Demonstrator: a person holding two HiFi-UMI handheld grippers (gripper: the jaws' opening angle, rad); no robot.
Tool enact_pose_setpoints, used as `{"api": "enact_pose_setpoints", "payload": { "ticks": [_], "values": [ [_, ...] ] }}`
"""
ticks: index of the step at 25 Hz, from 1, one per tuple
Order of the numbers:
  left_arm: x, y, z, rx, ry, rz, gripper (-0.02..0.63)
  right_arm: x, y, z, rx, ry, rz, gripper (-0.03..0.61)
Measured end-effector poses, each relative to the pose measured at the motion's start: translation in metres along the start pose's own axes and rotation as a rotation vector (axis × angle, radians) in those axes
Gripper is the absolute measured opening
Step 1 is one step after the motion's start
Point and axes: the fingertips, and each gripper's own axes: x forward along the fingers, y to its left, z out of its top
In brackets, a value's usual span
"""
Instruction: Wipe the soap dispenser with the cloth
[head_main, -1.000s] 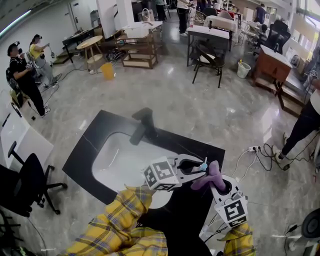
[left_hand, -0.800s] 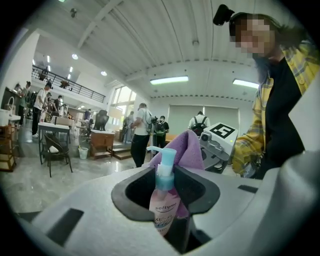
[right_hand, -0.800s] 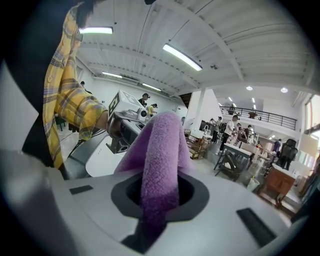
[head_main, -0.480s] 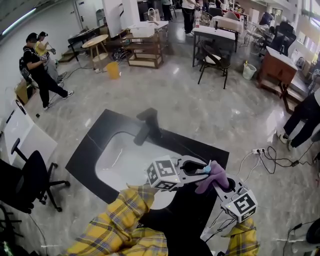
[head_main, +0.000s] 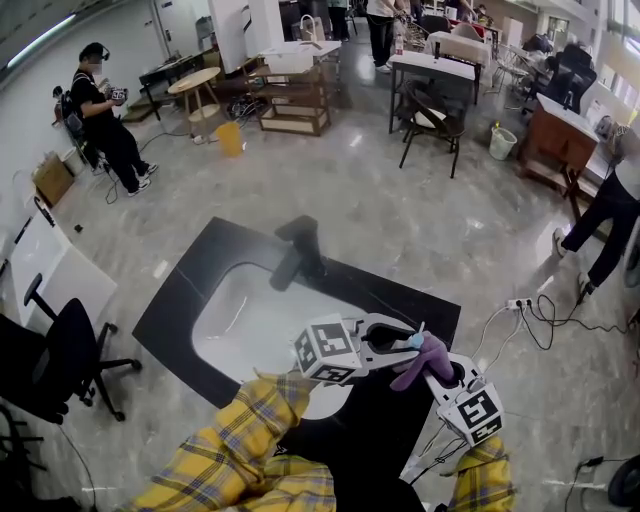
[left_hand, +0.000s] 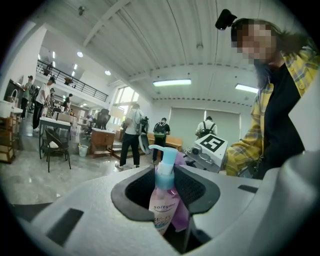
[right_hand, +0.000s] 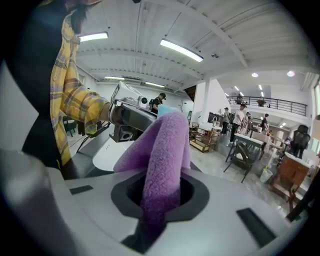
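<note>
A pink soap dispenser (left_hand: 163, 197) with a light blue pump top (head_main: 412, 340) stands upright between the jaws of my left gripper (head_main: 405, 344), which is shut on it above the counter's right part. A purple fleecy cloth (right_hand: 162, 160) is clamped in my right gripper (head_main: 432, 366) and bulges out in front of it. In the head view the purple cloth (head_main: 424, 358) lies against the dispenser's right side, just below the pump. In the left gripper view a fold of the purple cloth (left_hand: 181, 210) shows behind the bottle.
Below both grippers lies a black counter (head_main: 190, 280) with a white oval basin (head_main: 250, 325) and a black tap (head_main: 292, 248). A black office chair (head_main: 55, 365) stands at the left. Cables and a power strip (head_main: 510, 298) lie on the floor at the right. People stand farther off.
My right gripper has come down a little with the cloth, which now sits lower against the dispenser. The left gripper and the bottle have stayed where they were.
</note>
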Motion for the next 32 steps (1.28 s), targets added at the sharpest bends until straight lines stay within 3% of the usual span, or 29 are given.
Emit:
{"api": "enact_pose_setpoints", "payload": {
  "ticks": [11,21,28,32],
  "values": [
    [0.0,0.002,0.002,0.0,-0.028,0.064,0.104,0.011,0.014,-0.035,0.034,0.101,-0.042,0.037],
    [-0.001,0.002,0.005,-0.001,-0.071,0.131,0.104,0.009,0.022,-0.039,0.042,0.148,-0.084,0.037],
    [-0.002,0.001,0.003,0.015,-0.106,0.177,0.104,-0.014,0.01,-0.035,0.134,0.108,-0.187,0.037],
    [-0.003,0.002,0.003,0.028,-0.11,0.183,0.104,-0.03,0.014,-0.023,0.152,0.07,-0.189,0.037]
  ]
}}
